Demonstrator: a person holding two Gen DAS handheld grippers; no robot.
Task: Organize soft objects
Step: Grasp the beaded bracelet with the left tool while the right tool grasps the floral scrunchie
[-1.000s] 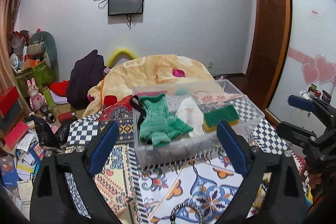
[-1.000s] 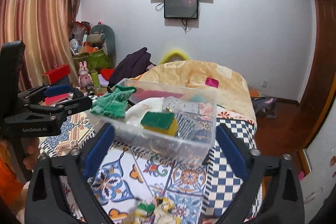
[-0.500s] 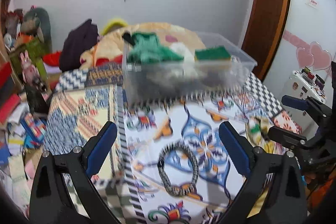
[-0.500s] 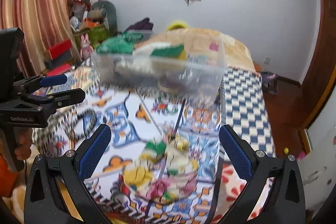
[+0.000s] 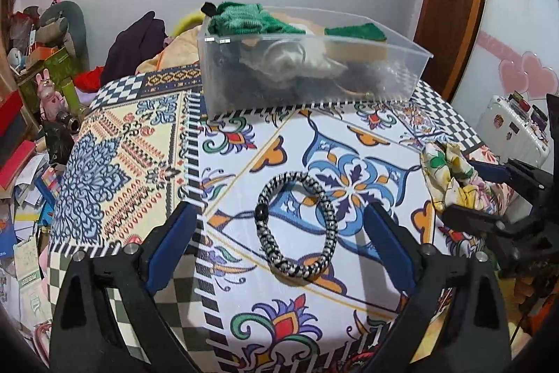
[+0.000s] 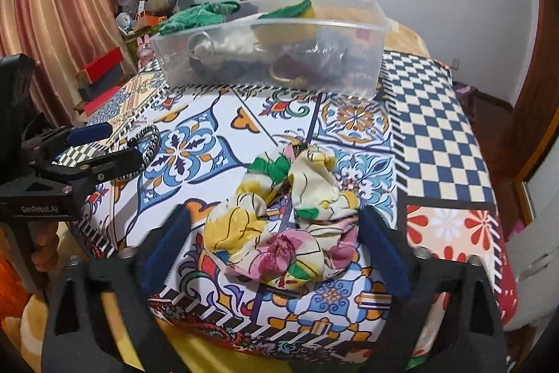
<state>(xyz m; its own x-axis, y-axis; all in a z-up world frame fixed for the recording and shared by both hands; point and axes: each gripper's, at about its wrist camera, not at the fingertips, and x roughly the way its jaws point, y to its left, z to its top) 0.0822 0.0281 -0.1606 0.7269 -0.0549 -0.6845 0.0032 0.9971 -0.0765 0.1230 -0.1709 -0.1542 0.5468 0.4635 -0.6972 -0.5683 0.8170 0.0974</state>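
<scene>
A black-and-white braided band [image 5: 296, 226] lies on the patterned tablecloth [image 5: 139, 142], between the fingers of my open left gripper [image 5: 281, 243]. A floral fabric scrunchie [image 6: 286, 215] lies between the fingers of my open right gripper [image 6: 274, 249]; it also shows in the left wrist view [image 5: 454, 177]. A clear plastic bin [image 5: 311, 69] stands at the far side of the table [image 6: 272, 58], holding a green knit cloth [image 5: 244, 20], a green-and-yellow sponge [image 5: 356, 35] and other soft items. Neither gripper holds anything.
The table edge drops off on the left to floor clutter: books, boxes and a pink rabbit toy [image 5: 47, 90]. A bed with an orange blanket lies behind the bin. A white suitcase [image 5: 513, 131] stands to the right. A checkered cloth section [image 6: 433, 128] covers the table's right.
Both grippers have tipped down and moved closer to the table. The band now lies between the left fingers and the scrunchie between the right fingers; the bin has shifted up in both views.
</scene>
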